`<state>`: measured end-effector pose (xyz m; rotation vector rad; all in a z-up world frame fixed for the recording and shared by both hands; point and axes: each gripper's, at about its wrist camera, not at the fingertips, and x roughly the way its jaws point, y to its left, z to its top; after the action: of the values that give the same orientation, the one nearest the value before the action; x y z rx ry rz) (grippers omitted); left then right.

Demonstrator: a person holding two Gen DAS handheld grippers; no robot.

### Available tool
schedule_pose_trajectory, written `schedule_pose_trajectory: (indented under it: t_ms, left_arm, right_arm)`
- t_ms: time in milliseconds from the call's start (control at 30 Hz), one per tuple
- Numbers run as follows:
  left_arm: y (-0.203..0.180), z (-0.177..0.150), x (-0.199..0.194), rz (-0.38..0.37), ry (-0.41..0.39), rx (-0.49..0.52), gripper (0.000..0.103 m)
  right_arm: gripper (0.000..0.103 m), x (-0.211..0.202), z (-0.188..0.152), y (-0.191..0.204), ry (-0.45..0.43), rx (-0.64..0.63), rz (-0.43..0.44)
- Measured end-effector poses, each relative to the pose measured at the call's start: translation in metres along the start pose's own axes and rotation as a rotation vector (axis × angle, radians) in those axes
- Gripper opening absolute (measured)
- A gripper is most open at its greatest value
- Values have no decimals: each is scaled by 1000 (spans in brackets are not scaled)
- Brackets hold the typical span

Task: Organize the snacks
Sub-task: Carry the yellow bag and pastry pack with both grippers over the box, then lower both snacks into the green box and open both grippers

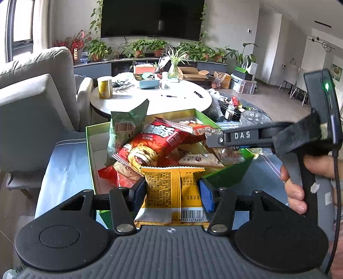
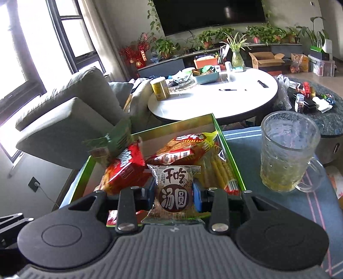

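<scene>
Snack packets point(image 1: 150, 148) heaped in green box point(image 1: 91, 137).

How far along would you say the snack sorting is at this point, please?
Done: several packets already lie piled in the green box. In hand: the left gripper clamps a yellow packet, the right gripper a clear packet, both over the box. Left: placing these two.

Blue cloth point(image 2: 278, 214) — box point(image 2: 231, 148) (green), mug point(image 2: 287, 154)

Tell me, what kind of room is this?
Most likely a home living room: a big wall-mounted television above a row of potted plants, a grey sofa, and a round white table.
</scene>
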<state>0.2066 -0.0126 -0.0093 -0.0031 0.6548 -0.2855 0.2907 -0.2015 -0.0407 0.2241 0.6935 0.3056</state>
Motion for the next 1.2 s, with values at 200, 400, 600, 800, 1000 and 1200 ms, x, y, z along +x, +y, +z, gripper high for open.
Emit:
schedule_pose_trajectory:
  t_ms: [200, 400, 600, 800, 1000, 1200]
  left_arm:
    - [19, 12, 1, 41, -31, -43, 50]
    - [26, 17, 4, 61, -41, -51, 50]
    - [27, 20, 10, 74, -40, -58, 50]
    - [28, 23, 22, 103, -54, -65, 50]
    - [32, 17, 40, 134, -58, -91, 50]
    - [37, 17, 33, 137, -81, -110, 59]
  right_arm:
    - [84, -1, -4, 1, -97, -26, -25]
    - [84, -9, -1, -9, -101, 12, -26]
    - [84, -13, -4, -16, -66, 47, -24]
    - [84, -16, -11, -10, -43, 45, -1]
    - [84, -18, -15, -5, -35, 22, 14]
    - [84, -20, -20, -9, -27, 21, 5]
